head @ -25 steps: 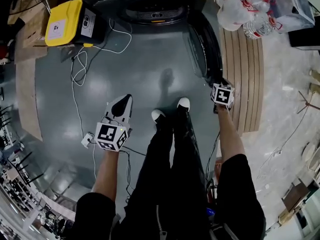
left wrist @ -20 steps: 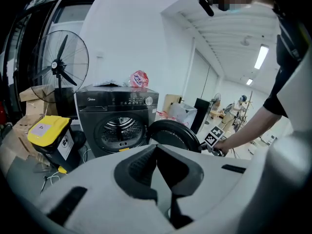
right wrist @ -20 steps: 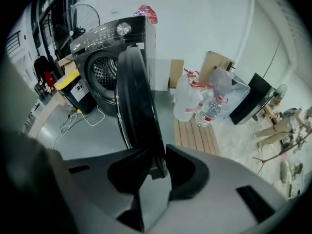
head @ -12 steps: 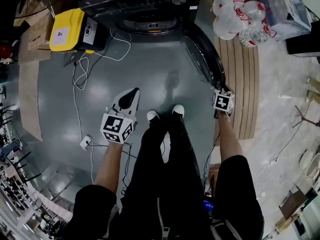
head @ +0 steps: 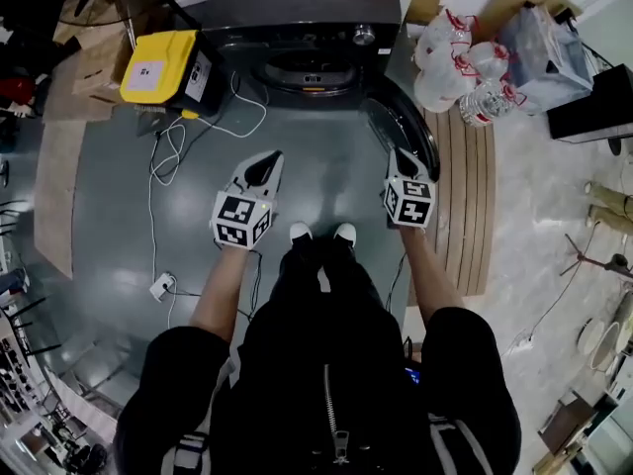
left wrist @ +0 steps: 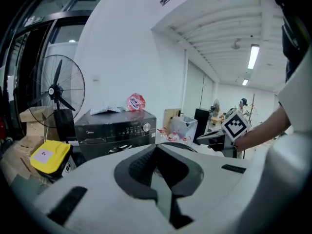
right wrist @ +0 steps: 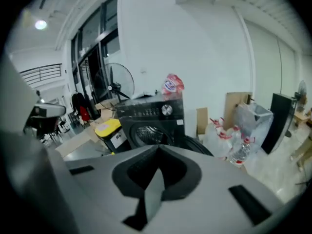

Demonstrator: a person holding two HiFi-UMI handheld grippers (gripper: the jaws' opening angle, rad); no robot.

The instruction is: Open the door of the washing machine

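Note:
The black washing machine (head: 297,13) stands at the top of the head view. Its round door (head: 404,127) hangs swung open to the right, and the drum opening (head: 307,67) is bare. My right gripper (head: 404,158) hovers shut and empty just in front of the door's near edge, apart from it. My left gripper (head: 261,170) hangs shut and empty over the grey floor, left of the door. The left gripper view shows its joined jaws (left wrist: 157,147) below the machine (left wrist: 117,128). In the right gripper view the shut jaws (right wrist: 158,147) point at the machine (right wrist: 151,116).
A yellow-lidded box (head: 158,67) stands left of the machine, with white cables (head: 163,146) trailing over the floor. Packs of water bottles (head: 460,67) and a slatted wooden board (head: 475,166) lie to the right. A fan (left wrist: 61,89) stands at the far left. The person's feet (head: 316,234) are between the grippers.
Both grippers rose and came nearer the machine. The right one left the door's outer edge and moved up and left. The door stays open.

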